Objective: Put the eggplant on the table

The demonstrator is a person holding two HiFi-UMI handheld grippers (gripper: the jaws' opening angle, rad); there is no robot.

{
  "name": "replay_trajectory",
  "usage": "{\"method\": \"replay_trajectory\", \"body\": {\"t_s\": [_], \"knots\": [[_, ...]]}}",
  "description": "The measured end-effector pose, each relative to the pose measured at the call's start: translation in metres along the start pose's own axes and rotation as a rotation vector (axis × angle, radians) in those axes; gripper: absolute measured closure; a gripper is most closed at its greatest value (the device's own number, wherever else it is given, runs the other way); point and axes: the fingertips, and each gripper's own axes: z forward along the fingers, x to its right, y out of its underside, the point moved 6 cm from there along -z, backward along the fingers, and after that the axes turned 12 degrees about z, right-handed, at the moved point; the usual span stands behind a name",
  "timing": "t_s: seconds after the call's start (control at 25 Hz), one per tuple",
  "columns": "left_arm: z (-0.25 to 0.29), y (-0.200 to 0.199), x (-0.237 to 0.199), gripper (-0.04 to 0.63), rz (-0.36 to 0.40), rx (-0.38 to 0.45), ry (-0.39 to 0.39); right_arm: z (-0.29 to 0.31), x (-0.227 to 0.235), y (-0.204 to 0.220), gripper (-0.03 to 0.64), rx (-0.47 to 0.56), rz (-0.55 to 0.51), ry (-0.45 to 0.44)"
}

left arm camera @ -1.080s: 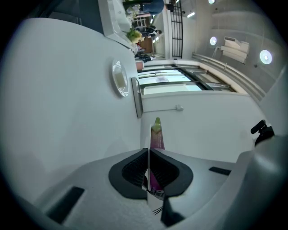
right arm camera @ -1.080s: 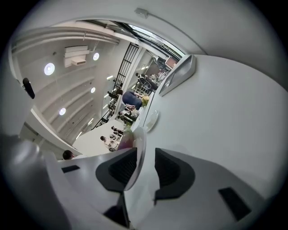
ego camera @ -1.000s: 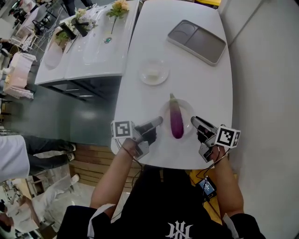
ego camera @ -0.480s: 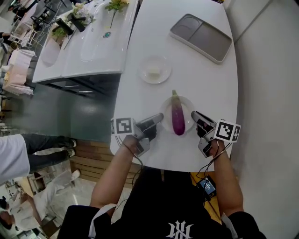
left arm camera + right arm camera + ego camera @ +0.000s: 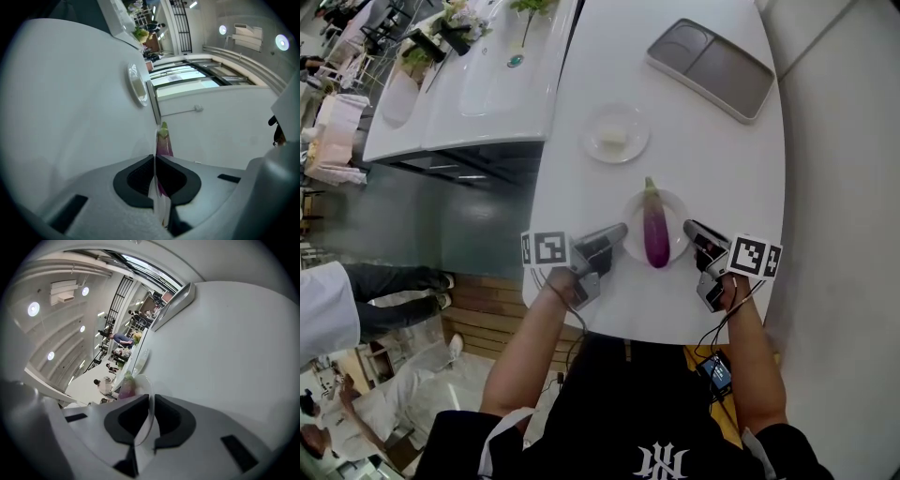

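Observation:
A purple eggplant [image 5: 655, 234] with a green stem lies on a clear round plate [image 5: 630, 210] near the front of the white table [image 5: 694, 150]. My left gripper [image 5: 622, 230] is at the plate's left rim, and in the left gripper view its jaws [image 5: 154, 159] are shut on that thin rim, with the eggplant [image 5: 164, 143] just beyond. My right gripper [image 5: 689, 227] is at the plate's right rim. Its jaws [image 5: 151, 401] are closing with the plate's rim [image 5: 143, 380] between them, and a narrow gap still shows. Past that rim I see the eggplant [image 5: 126, 387].
A small plate [image 5: 616, 133] with a pale item sits farther up the table, and a grey two-part tray [image 5: 711, 67] lies at the far right. Another white table [image 5: 469, 84] with flowers stands to the left. A wall runs along the right, and a person [image 5: 328, 309] stands at left.
My left gripper has come slightly lower and closer onto the plate's left rim. The right gripper stays at the right rim. Plate and eggplant have not moved.

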Motion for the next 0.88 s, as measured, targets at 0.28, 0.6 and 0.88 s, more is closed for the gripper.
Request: {"method": "replay_trajectory", "body": {"t_s": [0.28,0.6,0.88], "knots": [[-0.001,-0.003,-0.004,0.58,0.06,-0.044,-0.048,0.007,0.001,0.002,0.58,-0.012,-0.043,0.059],[0.003,-0.002,0.003,0.578,0.141,-0.116,-0.12,0.003,0.002,0.005,0.58,-0.04,-0.089,0.129],[0.002,-0.013,-0.006,0.578,0.282,-0.221,-0.212,0.02,0.002,0.004,0.58,-0.07,-0.136,0.181]]}}
